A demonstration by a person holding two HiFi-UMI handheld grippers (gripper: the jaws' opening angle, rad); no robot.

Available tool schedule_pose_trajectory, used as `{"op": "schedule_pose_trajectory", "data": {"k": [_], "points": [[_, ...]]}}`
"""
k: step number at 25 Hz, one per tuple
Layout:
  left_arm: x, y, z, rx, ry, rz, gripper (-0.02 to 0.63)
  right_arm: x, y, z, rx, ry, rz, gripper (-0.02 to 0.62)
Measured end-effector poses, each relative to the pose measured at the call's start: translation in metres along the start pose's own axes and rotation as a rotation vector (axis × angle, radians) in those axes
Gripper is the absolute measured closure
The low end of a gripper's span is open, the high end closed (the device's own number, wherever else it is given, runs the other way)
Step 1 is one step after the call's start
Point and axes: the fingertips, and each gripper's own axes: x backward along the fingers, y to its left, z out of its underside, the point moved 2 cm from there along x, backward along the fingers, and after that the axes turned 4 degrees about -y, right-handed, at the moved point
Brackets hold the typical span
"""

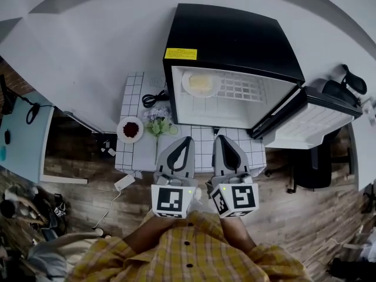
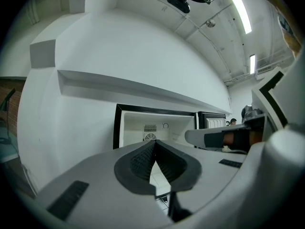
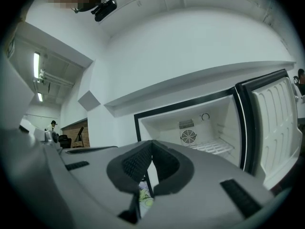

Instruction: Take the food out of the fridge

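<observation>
Black boxy mini fridge (image 1: 235,34) with its door (image 1: 311,119) swung wide open, both grippers lined up in front, nothing grabbed yet.
Inside it, a round white plate of pale yellow food (image 1: 201,83) sits at the left of the white compartment, next to the wire shelf (image 1: 247,90). Over the white tiled table (image 1: 132,157), the left gripper (image 1: 187,140) and right gripper (image 1: 218,138) are side by side, pointed at the opening, each with jaws pressed together and empty. Off to their left sits a small plate of dark red food (image 1: 130,129).
</observation>
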Motion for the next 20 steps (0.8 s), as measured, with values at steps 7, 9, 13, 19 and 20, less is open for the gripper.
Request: {"op": "schedule_pose_trajectory", "data": {"k": [7,9,13,19,20], "points": [[-0.020,0.010,0.003,0.006,0.008,0.003,0.598,-0.023,-0.006,0.003,-0.088,0.021,-0.018,0.588],[-0.028,0.014,0.002,0.009,0.005,0.011,0.598,-0.030,-0.007,0.003,-0.112,0.023,-0.014,0.589],[-0.041,0.018,-0.001,0.007,0.001,0.032,0.598,-0.044,-0.014,0.006,-0.163,0.029,0.005,0.589],[-0.052,0.028,0.002,0.000,0.005,0.045,0.598,-0.065,-0.022,0.020,-0.317,0.047,0.000,0.589],[-0.053,0.029,0.003,0.000,0.006,0.045,0.598,-0.068,-0.025,0.023,-0.335,0.048,0.001,0.588]]}}
